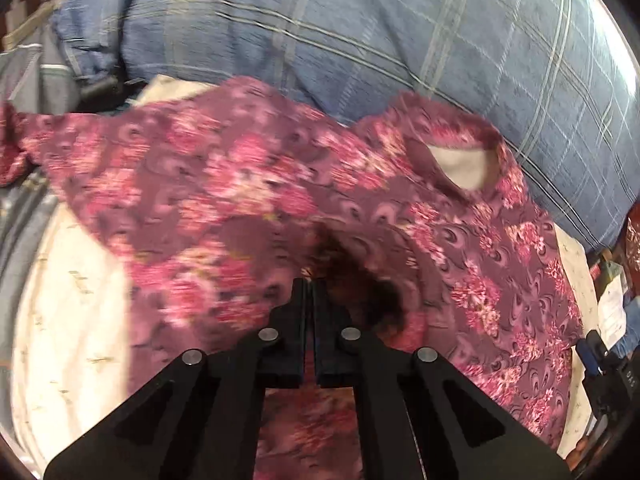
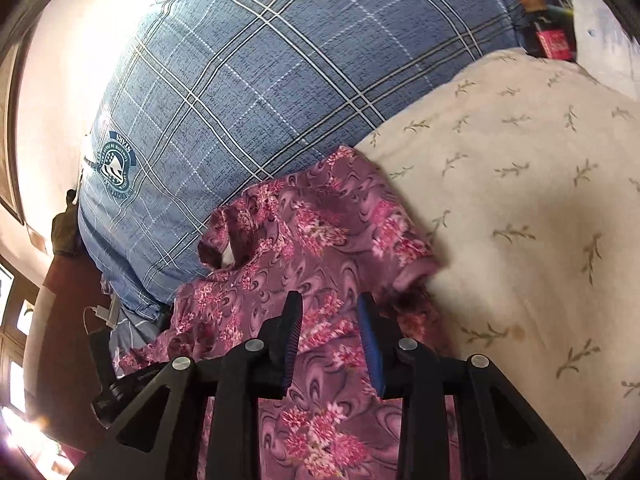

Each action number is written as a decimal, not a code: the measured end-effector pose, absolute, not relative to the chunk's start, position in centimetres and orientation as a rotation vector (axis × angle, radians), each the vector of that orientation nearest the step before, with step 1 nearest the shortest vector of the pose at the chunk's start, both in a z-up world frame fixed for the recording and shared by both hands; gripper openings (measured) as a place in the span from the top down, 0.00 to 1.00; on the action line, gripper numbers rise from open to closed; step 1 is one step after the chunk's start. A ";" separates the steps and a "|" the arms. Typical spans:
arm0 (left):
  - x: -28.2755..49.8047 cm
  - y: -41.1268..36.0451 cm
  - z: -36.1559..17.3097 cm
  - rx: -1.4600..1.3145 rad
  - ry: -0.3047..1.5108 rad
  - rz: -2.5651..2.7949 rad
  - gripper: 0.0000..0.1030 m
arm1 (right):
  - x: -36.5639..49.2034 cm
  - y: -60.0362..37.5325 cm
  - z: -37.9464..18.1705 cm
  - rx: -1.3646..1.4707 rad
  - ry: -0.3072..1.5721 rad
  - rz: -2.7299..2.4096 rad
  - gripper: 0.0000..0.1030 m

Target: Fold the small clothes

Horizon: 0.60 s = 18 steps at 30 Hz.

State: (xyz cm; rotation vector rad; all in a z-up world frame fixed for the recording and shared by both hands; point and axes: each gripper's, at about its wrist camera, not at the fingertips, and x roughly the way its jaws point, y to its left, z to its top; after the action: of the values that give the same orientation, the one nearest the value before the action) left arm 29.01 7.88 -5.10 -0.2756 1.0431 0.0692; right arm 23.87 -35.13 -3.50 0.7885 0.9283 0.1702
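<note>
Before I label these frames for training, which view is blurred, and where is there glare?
Left wrist view: motion blur smears the floral garment, worst on its left half; the left gripper stays sharp. Right wrist view: crisp on the garment and plaid pillow, but the wall at upper left is blown out. Both show fisheye bending.

Motion blur left; glare upper-left right.

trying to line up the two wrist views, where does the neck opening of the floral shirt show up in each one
Left wrist view: the neck opening sits upper right, just below the blue plaid pillow, well beyond the left tool, which is shut on the floral shirt.
Right wrist view: the neck opening sits left of centre, beyond the open right tool.
Shared landmark: the blue plaid pillow, whose edge the collar lies against.
</note>
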 end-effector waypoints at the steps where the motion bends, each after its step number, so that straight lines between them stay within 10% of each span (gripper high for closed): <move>1: 28.4 8.3 -4.9 -0.252 1.043 0.100 0.99 | 23.7 -35.3 -3.8 0.797 0.929 0.166 0.69; 8: 26.6 10.7 -4.7 -0.381 1.072 0.008 0.94 | 23.8 -36.2 -4.5 0.852 0.911 0.159 0.68; 12: 27.9 8.3 -3.1 -0.348 1.047 -0.072 0.40 | 23.3 -35.9 -4.8 0.874 0.909 0.178 0.63; 18: 31.8 6.5 -4.9 -0.322 1.172 -0.072 0.40 | 22.7 -36.4 -5.8 0.902 0.929 0.177 0.63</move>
State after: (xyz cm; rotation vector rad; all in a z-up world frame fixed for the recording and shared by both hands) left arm 31.82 6.49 -4.85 -0.3222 1.1715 -0.0718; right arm 22.70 -36.39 -5.77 0.9022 0.9291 0.1767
